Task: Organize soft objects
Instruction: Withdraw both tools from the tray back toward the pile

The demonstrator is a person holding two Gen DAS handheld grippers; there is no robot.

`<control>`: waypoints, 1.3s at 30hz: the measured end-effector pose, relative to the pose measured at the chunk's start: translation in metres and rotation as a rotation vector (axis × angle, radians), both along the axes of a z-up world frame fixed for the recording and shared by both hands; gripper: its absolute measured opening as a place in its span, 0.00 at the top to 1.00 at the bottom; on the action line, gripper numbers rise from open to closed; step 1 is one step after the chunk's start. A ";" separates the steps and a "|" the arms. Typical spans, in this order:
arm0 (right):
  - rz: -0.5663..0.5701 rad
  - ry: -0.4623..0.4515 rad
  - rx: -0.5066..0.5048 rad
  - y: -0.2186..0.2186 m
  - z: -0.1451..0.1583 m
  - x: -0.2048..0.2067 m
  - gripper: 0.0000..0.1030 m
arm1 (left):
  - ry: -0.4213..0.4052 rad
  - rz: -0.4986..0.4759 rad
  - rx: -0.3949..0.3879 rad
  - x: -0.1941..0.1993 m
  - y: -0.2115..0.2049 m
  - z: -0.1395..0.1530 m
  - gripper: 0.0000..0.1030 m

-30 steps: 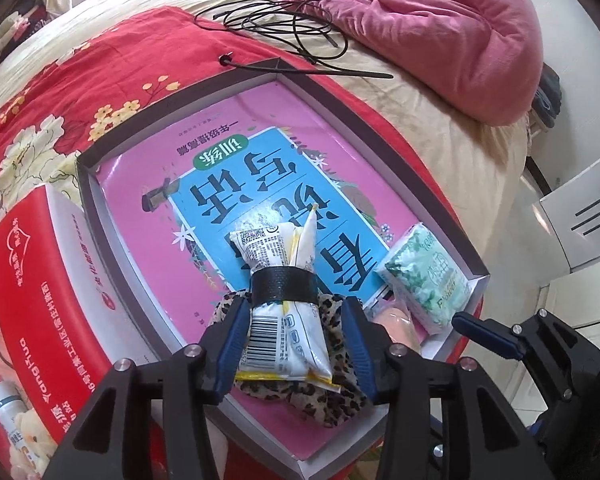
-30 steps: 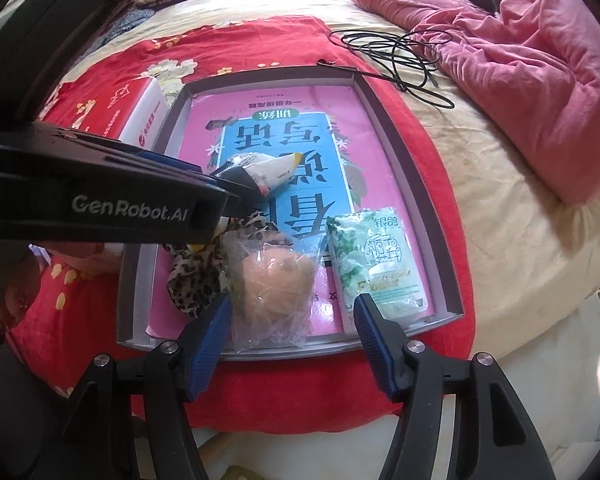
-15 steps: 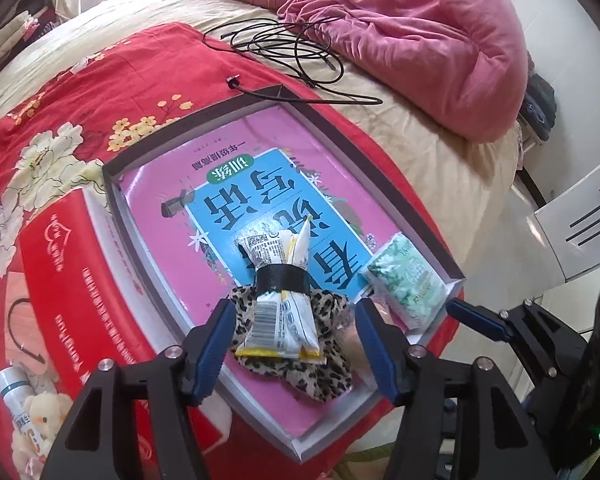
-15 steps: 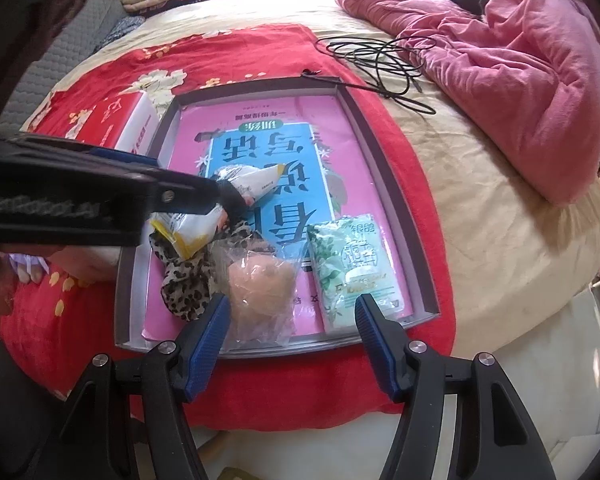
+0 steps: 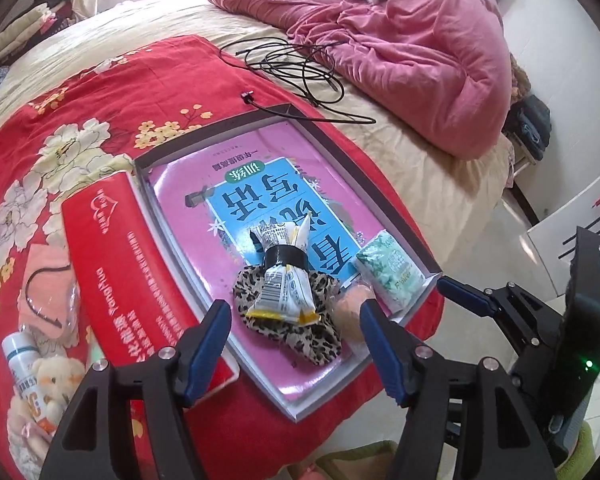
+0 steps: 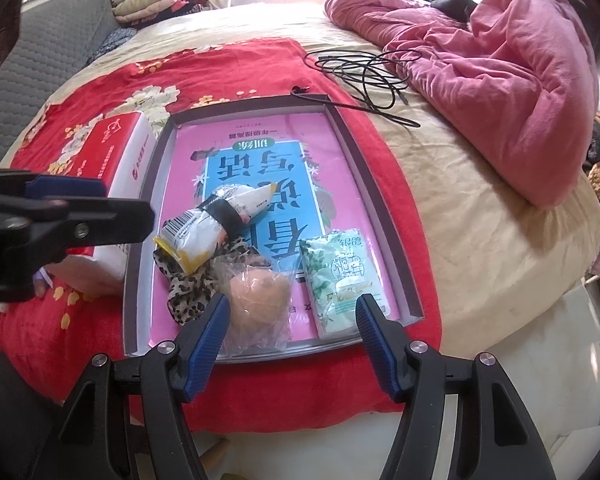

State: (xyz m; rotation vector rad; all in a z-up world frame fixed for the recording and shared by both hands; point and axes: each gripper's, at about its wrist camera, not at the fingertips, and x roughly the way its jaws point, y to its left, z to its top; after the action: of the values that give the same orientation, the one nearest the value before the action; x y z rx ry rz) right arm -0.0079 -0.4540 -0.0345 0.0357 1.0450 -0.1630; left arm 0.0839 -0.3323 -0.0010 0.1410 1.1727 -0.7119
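A shallow grey box tray [image 5: 340, 148] [image 6: 352, 144] lined with a pink and blue book lies on the red floral blanket. In it lie a white snack packet bound with black tape [image 5: 285, 280] [image 6: 208, 228], resting on a leopard-print cloth [image 5: 300, 332] [image 6: 188, 288], a peach soft ball in clear plastic [image 5: 350, 312] [image 6: 258, 296], and a green tissue pack [image 5: 390, 270] [image 6: 342, 276]. My left gripper [image 5: 296, 344] is open and empty, above the tray's near edge. My right gripper [image 6: 292, 336] is open and empty, just before the bagged ball.
A red and white box [image 5: 120, 272] [image 6: 112, 160] lies left of the tray. A pink cloth [image 5: 48, 288], a small bottle [image 5: 20, 364] and a teddy bear [image 5: 52, 376] lie further left. A black cable [image 5: 296, 68] and a pink duvet [image 5: 412, 48] lie beyond.
My left gripper has opened, let go of the snack packet and drawn back and up. The packet now rests on the leopard cloth. The right gripper has pulled back slightly.
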 end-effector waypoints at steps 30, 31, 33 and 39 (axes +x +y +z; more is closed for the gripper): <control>0.064 -0.108 -0.083 0.061 0.054 0.003 0.25 | -0.121 0.188 -0.090 -0.031 0.113 0.056 0.28; 0.066 -0.112 -0.084 0.063 0.056 0.002 0.25 | -0.123 0.195 -0.091 -0.031 0.117 0.057 0.28; 0.077 -0.121 -0.083 0.070 0.060 0.003 0.25 | -0.129 0.208 -0.090 -0.031 0.128 0.060 0.28; 0.114 -0.141 -0.099 0.093 0.071 0.005 0.25 | -0.145 0.258 -0.090 -0.035 0.163 0.065 0.28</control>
State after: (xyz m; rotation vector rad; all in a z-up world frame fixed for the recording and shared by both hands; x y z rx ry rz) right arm -0.0027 -0.3609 0.0369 -0.1009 0.8947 -0.1064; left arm 0.0491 -0.1697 0.0643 -0.0342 0.9965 -0.5170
